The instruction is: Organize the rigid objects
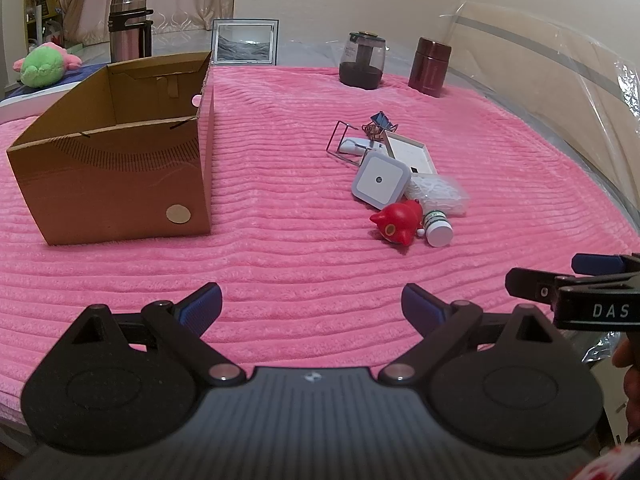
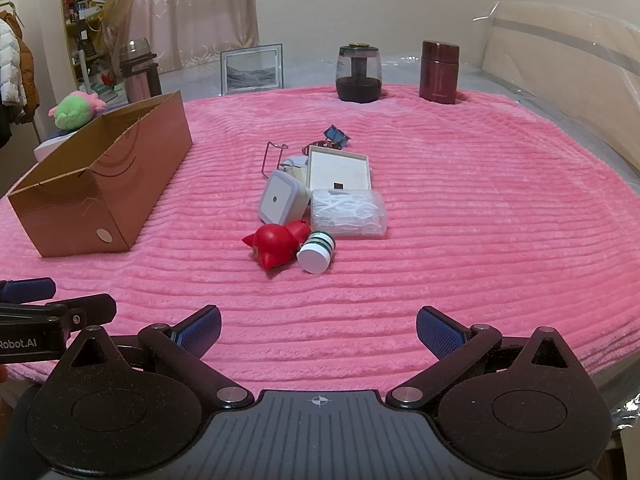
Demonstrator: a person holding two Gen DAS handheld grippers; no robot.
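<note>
An open cardboard box stands on the pink blanket at the left. A pile of small objects lies mid-blanket: a red cat figure, a white-capped small bottle, a white square night light, a clear plastic case, a white tray, a wire stand and a blue clip. My left gripper is open and empty, near the blanket's front. My right gripper is open and empty, short of the pile.
A dark jar, a maroon canister, a framed picture and a steel thermos stand along the back. A green plush toy lies at far left. Clear plastic sheeting rises at the right.
</note>
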